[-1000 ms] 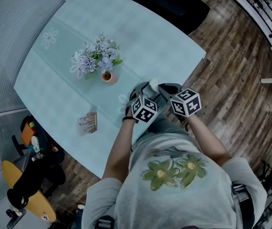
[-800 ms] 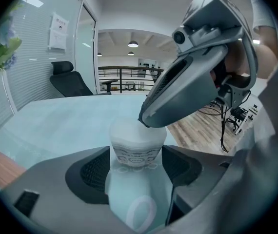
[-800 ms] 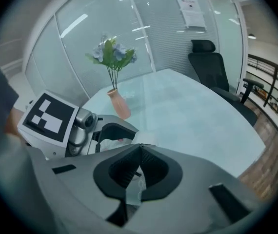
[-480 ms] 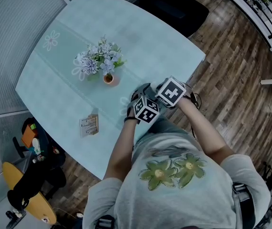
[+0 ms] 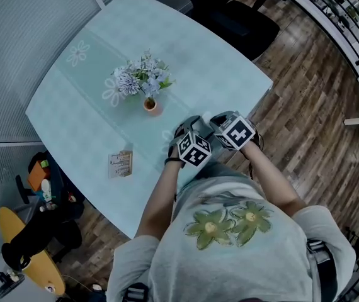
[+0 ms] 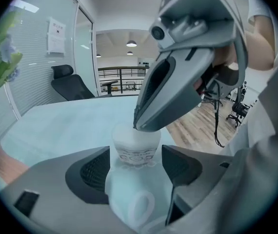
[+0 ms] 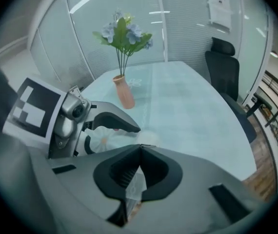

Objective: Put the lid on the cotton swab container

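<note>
The small, white, translucent plastic cotton swab container (image 6: 135, 152) stands upright, its long axis vertical, with a printed band round its upper part. Its round white lid (image 6: 128, 134) already sits on top, and I cannot tell whether it is fully seated. The left gripper (image 6: 136, 172) is clamped on the container: its dark ribbed pads stand wide and press the left and right sides of the body just below the band. I cannot tell whether the base rests on the table or hangs just above it.

The right gripper (image 7: 140, 147) has its jaws pinched together with nothing between them. It comes in from above and to the right of the left gripper, and its closed tip touches the lid's top. In the right gripper view the lid shows as a pale disc just beyond that tip.

So the lid lies directly under the right tool, in line with the container's vertical axis, and the right hand is the one placed to act. The step in hand looks like pressing the lid home, which calls for a straight downward push while the left grip steadies the body. An off-centre push could tip the lid.

Beyond both grippers, well apart, a small terracotta-pink vase (image 7: 124, 94) of pale blue flowers (image 7: 124, 35) stands on the pale blue-green table (image 5: 186, 61). A black office chair (image 7: 224, 67) stands past the far edge.
</note>
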